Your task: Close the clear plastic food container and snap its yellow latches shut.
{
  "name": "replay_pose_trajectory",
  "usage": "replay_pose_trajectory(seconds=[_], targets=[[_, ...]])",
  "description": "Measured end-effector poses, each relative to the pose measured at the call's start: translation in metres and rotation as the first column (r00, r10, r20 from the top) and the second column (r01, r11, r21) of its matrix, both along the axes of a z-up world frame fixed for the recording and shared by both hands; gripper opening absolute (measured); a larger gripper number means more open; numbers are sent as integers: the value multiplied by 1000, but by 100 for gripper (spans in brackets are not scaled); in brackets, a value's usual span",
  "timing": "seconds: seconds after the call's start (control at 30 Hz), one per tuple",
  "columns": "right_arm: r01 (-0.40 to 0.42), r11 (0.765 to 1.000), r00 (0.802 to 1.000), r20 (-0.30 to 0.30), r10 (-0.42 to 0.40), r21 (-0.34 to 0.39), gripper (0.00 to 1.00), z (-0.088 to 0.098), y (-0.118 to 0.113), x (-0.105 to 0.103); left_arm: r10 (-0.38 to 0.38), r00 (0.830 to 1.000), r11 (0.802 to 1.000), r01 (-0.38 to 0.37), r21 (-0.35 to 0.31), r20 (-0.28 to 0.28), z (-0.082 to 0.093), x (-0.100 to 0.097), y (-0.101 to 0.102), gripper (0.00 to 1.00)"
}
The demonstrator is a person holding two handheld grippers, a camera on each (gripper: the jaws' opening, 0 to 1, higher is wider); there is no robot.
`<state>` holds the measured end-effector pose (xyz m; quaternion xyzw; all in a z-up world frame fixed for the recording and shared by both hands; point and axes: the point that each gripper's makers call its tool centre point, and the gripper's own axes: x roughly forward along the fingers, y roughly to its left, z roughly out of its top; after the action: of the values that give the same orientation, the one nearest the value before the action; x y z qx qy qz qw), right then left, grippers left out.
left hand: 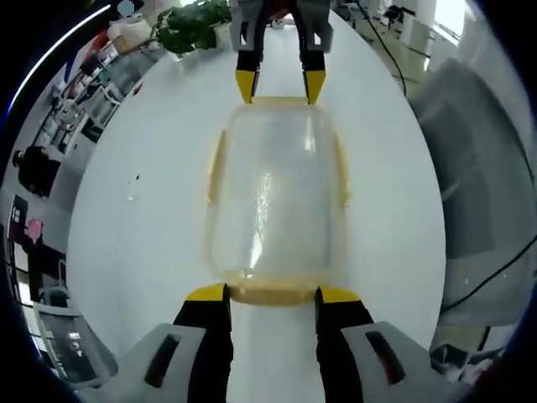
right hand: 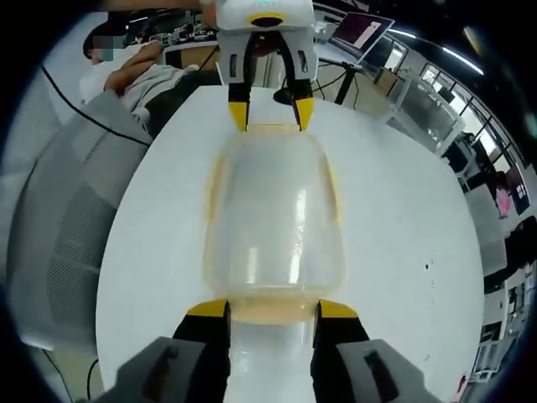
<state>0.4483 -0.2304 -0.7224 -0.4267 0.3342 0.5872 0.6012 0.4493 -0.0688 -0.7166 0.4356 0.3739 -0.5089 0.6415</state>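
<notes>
A clear plastic food container (left hand: pixel 275 193) (right hand: pixel 273 218) lies lid-on in the middle of a round white table (left hand: pixel 143 243) (right hand: pixel 403 252). Yellow latches run along its long sides (left hand: pixel 216 164) (right hand: pixel 334 189) and its two ends. My left gripper (left hand: pixel 273 294) (right hand: pixel 271 113) is open, its yellow-tipped jaws straddling one end latch (left hand: pixel 273 295). My right gripper (right hand: pixel 273 309) (left hand: pixel 280 86) faces it from the opposite end, also open, with the other end latch (right hand: pixel 273 314) between its tips. I cannot tell whether the latches are snapped down.
A grey chair (left hand: pixel 470 193) (right hand: pixel 75 235) stands beside the table with a black cable running near it. A potted plant (left hand: pixel 193 25) sits at one table edge. A person (right hand: pixel 143 75) leans on the table behind the left gripper, near a laptop (right hand: pixel 361 29).
</notes>
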Motion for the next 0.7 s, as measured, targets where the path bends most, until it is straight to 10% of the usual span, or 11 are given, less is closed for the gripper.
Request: replay_pose_trajectory(seconds=[0.7], targets=[[-1, 1000, 1000, -23, 0, -19, 35, -7, -43, 8, 2, 999, 1000, -3, -27, -34, -6, 6, -43, 37]])
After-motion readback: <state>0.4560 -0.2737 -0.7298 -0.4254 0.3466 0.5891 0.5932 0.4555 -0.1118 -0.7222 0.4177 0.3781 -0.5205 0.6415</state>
